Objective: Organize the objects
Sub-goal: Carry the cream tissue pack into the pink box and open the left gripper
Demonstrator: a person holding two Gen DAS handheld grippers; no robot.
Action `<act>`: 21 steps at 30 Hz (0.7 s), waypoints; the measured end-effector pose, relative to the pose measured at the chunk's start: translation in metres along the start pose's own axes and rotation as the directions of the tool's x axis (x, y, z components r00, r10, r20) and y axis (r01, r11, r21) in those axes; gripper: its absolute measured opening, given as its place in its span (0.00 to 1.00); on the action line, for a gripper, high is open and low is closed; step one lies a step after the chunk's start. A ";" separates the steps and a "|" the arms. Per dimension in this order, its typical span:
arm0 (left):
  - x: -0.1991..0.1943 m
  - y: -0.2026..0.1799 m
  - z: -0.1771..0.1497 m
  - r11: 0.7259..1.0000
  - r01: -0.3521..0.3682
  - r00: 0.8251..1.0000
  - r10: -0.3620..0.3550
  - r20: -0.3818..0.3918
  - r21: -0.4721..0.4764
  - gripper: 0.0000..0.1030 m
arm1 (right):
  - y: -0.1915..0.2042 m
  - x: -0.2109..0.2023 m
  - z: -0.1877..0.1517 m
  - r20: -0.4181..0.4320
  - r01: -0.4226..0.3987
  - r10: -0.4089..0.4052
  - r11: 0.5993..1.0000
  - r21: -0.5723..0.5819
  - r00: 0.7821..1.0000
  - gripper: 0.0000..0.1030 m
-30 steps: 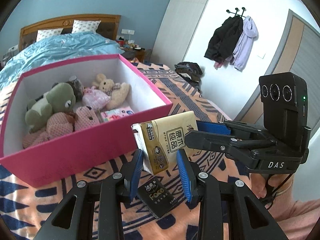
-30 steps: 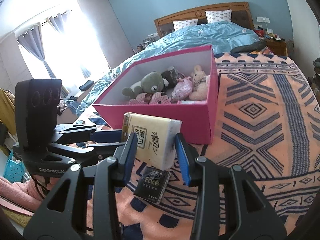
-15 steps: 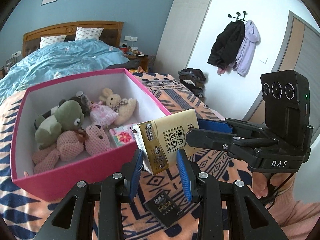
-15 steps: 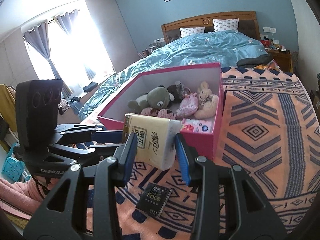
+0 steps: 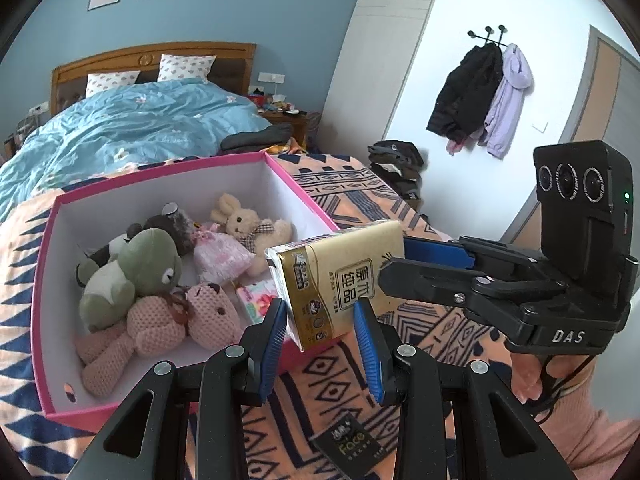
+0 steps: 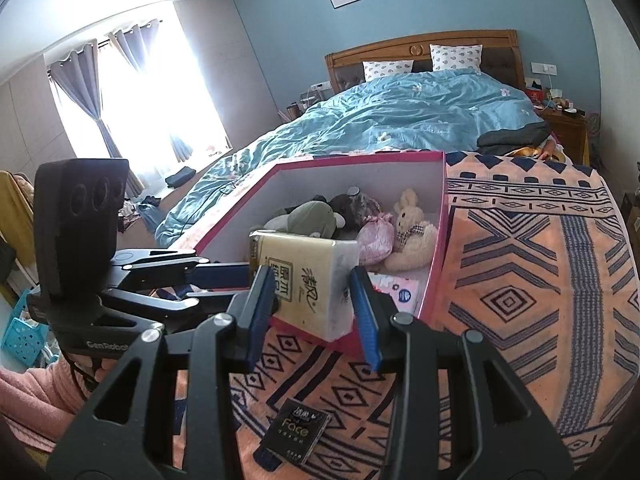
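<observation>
Together both grippers grip the tissue pack [image 5: 340,280] beside the pink box [image 5: 308,200].

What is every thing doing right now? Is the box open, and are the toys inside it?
Pink box: open, no lid on.
Stuffed toys: lying inside the box.
Yellow tissue pack: lifted off the blanket, held by both grippers.
Left gripper: jaws shut on the pack.
Right gripper: jaws shut on the pack.
Black packet: lying flat on the blanket.

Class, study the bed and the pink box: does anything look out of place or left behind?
Yes. A small black packet lies alone on the patterned blanket, outside the pink box of soft toys.
</observation>
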State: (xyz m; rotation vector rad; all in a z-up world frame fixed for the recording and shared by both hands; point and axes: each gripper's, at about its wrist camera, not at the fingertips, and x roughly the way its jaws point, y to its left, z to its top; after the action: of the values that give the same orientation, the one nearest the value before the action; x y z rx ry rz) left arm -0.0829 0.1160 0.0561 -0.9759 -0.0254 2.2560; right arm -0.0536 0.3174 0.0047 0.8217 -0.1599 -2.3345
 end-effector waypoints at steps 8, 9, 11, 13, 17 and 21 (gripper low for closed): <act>0.022 0.016 0.008 0.999 0.017 0.999 -0.020 -0.051 -0.048 0.34 | -0.009 0.014 0.007 -0.029 0.015 -0.014 1.000 0.009 0.999 0.41; 0.025 0.017 0.008 0.999 0.017 0.998 -0.020 -0.057 -0.051 0.33 | -0.011 0.016 0.008 -0.032 0.016 -0.015 1.000 0.013 0.999 0.41; 0.030 0.019 0.007 0.998 0.016 0.997 -0.020 -0.070 -0.055 0.33 | -0.014 0.019 0.008 -0.040 0.016 -0.015 1.000 0.017 0.999 0.41; 0.033 0.020 0.007 0.998 0.015 0.997 -0.019 -0.081 -0.057 0.33 | -0.016 0.023 0.008 -0.047 0.017 -0.016 1.000 0.021 0.999 0.41; 0.039 0.021 0.008 0.999 0.005 0.995 -0.010 -0.103 -0.054 0.33 | -0.020 0.030 0.007 -0.066 0.028 -0.026 0.999 0.027 0.997 0.41; 0.045 0.023 0.008 0.998 0.007 0.992 -0.014 -0.127 -0.059 0.33 | -0.027 0.037 0.005 -0.092 0.036 -0.032 0.998 0.044 0.995 0.41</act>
State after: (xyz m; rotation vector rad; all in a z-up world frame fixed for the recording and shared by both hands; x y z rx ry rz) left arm -0.1231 0.1267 0.0270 -1.1468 -0.0404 2.1895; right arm -0.0932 0.3150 -0.0187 0.9581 -0.1612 -2.3277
